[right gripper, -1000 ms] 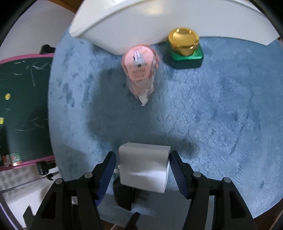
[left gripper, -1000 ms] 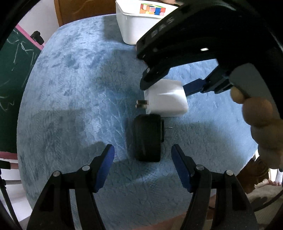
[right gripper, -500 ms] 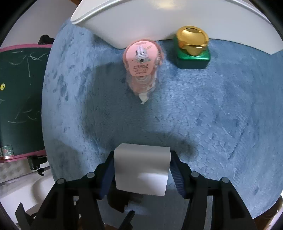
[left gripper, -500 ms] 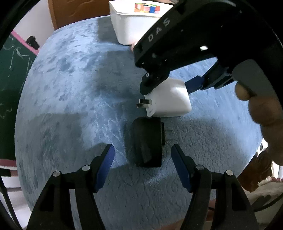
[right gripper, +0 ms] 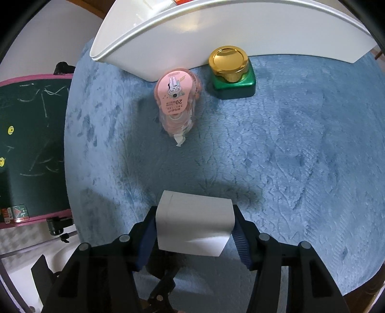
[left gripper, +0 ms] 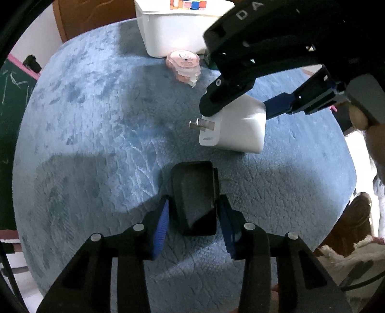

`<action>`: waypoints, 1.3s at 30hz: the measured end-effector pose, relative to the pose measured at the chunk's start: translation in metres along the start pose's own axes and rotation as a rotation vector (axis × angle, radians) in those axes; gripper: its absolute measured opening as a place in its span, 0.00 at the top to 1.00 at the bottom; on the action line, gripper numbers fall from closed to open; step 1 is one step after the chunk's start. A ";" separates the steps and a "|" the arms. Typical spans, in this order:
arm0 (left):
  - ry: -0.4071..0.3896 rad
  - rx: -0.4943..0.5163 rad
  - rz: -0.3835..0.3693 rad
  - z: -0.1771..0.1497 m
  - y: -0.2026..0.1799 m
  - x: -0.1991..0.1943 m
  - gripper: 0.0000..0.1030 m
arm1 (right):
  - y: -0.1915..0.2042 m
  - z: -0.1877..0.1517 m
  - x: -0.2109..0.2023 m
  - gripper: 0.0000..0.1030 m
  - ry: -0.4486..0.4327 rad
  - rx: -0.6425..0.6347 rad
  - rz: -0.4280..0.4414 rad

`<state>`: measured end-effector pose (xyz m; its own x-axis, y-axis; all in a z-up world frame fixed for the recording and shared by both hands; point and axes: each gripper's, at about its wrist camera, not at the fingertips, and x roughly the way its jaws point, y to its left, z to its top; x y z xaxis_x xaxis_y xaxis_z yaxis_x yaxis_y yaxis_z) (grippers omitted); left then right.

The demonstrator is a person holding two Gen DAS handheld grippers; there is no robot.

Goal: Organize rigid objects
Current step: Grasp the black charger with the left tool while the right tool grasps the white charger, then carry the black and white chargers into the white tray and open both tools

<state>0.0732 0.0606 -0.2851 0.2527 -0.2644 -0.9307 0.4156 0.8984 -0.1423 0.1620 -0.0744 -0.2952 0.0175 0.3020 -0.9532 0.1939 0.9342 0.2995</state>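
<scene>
A black charger (left gripper: 193, 199) lies on the blue plush surface (left gripper: 96, 120). My left gripper (left gripper: 193, 205) points down over it, and its jaws are closing with the blue pads against the charger's two sides. Just beyond it, my right gripper (left gripper: 237, 108) is shut on a white plug-in charger (left gripper: 238, 130) whose metal prongs point left. In the right wrist view the white charger (right gripper: 195, 224) fills the gap in the right gripper (right gripper: 194, 216) and hangs slightly above the plush, with its shadow below.
A white bin (right gripper: 192, 43) stands at the far edge with a colour cube (left gripper: 190, 3) inside. Before it lie a pink tape dispenser (right gripper: 176, 101) and a green jar with a gold lid (right gripper: 229, 69). A chalkboard (right gripper: 31, 144) stands off the left edge.
The left jaws have closed in from wide apart onto the black charger. The right gripper has tightened on the white charger and raised it a little.
</scene>
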 end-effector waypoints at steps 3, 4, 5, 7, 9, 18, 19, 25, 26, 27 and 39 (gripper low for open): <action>-0.022 -0.005 0.005 -0.001 -0.003 -0.007 0.59 | 0.003 -0.002 -0.004 0.44 -0.011 -0.011 0.009; -0.029 -0.012 0.007 -0.001 -0.003 -0.011 0.59 | 0.003 -0.003 -0.006 0.44 -0.016 -0.012 0.016; -0.039 -0.025 0.007 -0.001 -0.003 -0.016 0.59 | 0.001 -0.003 -0.010 0.44 -0.021 -0.013 0.027; -0.054 -0.046 0.010 0.001 -0.002 -0.026 0.59 | -0.003 -0.004 -0.021 0.44 -0.033 -0.011 0.049; -0.082 -0.065 0.015 0.004 -0.002 -0.044 0.59 | -0.004 -0.005 -0.033 0.44 -0.048 -0.009 0.073; -0.273 -0.075 0.011 0.061 -0.010 -0.141 0.59 | -0.015 -0.002 -0.140 0.44 -0.249 -0.027 0.180; -0.297 -0.070 0.014 0.072 -0.012 -0.151 0.59 | -0.017 0.000 -0.154 0.44 -0.280 -0.028 0.189; -0.414 -0.019 0.018 0.152 -0.023 -0.199 0.59 | -0.032 0.016 -0.230 0.44 -0.446 -0.022 0.202; -0.427 -0.006 0.024 0.166 -0.024 -0.203 0.59 | -0.034 0.020 -0.238 0.44 -0.469 -0.019 0.197; -0.440 0.009 0.033 0.184 -0.026 -0.208 0.59 | -0.037 0.024 -0.248 0.44 -0.493 -0.018 0.189; -0.304 0.019 0.139 0.307 -0.002 -0.128 0.59 | -0.066 0.090 -0.269 0.44 -0.628 0.029 0.065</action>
<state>0.3080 -0.0151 -0.0620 0.5563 -0.2347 -0.7971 0.3739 0.9274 -0.0121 0.2328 -0.2345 -0.0623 0.6004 0.1803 -0.7791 0.1999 0.9095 0.3645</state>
